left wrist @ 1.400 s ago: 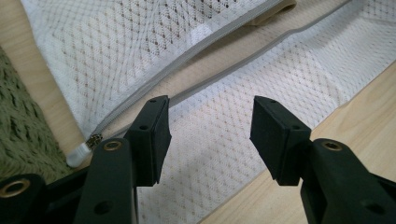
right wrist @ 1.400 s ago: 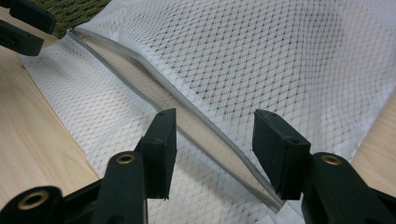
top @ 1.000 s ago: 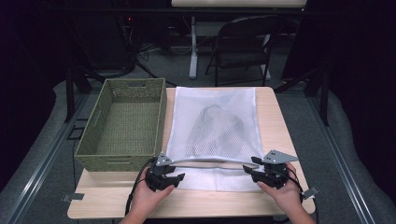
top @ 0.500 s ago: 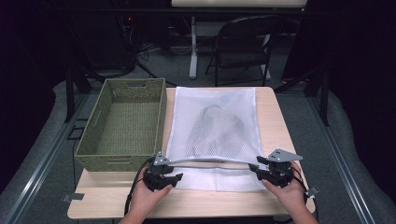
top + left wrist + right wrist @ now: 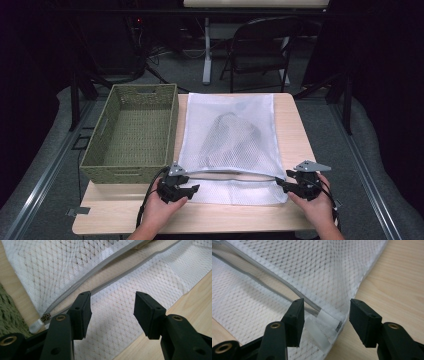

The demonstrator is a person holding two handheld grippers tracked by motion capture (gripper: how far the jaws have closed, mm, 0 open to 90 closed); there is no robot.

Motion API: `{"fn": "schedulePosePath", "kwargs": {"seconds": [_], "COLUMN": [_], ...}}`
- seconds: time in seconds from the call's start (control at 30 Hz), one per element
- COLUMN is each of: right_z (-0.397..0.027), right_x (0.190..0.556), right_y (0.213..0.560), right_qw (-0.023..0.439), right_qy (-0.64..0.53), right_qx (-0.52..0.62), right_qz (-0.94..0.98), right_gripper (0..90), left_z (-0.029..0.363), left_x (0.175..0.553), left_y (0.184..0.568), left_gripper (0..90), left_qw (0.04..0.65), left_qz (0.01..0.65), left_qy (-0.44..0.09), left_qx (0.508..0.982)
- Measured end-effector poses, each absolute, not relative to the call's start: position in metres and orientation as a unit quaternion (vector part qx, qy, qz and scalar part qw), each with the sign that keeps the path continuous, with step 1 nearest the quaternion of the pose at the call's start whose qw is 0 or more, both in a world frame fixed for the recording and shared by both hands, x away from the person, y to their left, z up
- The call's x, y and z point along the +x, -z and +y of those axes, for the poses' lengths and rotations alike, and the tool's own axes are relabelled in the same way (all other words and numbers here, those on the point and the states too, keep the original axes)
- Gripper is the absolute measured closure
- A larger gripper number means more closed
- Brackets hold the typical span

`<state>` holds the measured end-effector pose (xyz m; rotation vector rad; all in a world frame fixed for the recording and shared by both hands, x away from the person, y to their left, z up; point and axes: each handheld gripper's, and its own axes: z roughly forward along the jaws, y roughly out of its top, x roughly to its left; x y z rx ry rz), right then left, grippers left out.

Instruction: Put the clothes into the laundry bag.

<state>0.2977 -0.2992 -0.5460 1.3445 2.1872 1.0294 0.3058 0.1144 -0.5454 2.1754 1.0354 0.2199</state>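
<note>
A white mesh bag [image 5: 227,135] lies flat on my desk [image 5: 295,135], and a dark bundle [image 5: 235,132] shows through the netting near its middle; I cannot tell what it is. To the bag's left, just beside it, stands a green woven basket [image 5: 107,145], rectangular, with a slot handle in its far wall.

The bag is a long rectangle. Its long axis runs away from me, and its mouth faces me at the near edge of the desk. The grey zipper [image 5: 100,268] is undone along that mouth, so the two halves gape and bare wood shows between them. The slider [image 5: 45,317] sits at the bag's left end, next to a white rubbery tab [image 5: 35,327].

My left tool [image 5: 112,312] hovers over the lower mesh flap near that corner, jaws apart and gripping nothing; they have just been opening. My right tool [image 5: 327,320] straddles the bag's right corner, where the zipper ends in a clear tab [image 5: 318,333]. Its jaws have also just been opening, and the pads stand clear of the cloth.
</note>
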Motion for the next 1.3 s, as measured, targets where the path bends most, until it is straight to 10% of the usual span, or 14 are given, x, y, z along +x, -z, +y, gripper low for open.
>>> {"fn": "schedulePosePath", "kwargs": {"seconds": [0.93,1.3], "right_z": [-0.307,-0.307], "right_x": [0.304,0.305], "right_y": [0.57,0.571], "right_qw": [0.093,0.084], "right_qy": [-0.365,-0.365], "right_qx": [0.504,0.504], "right_qz": [0.777,0.778], "right_gripper": [40.5,52.8], "left_z": [0.107,0.106], "left_x": [0.309,0.308], "left_y": [0.548,0.55], "left_gripper": [45.0,45.0], "left_qw": [0.35,0.349], "left_qz": [0.389,0.392], "left_qy": [-0.087,-0.085], "left_qx": [0.847,0.847]}}
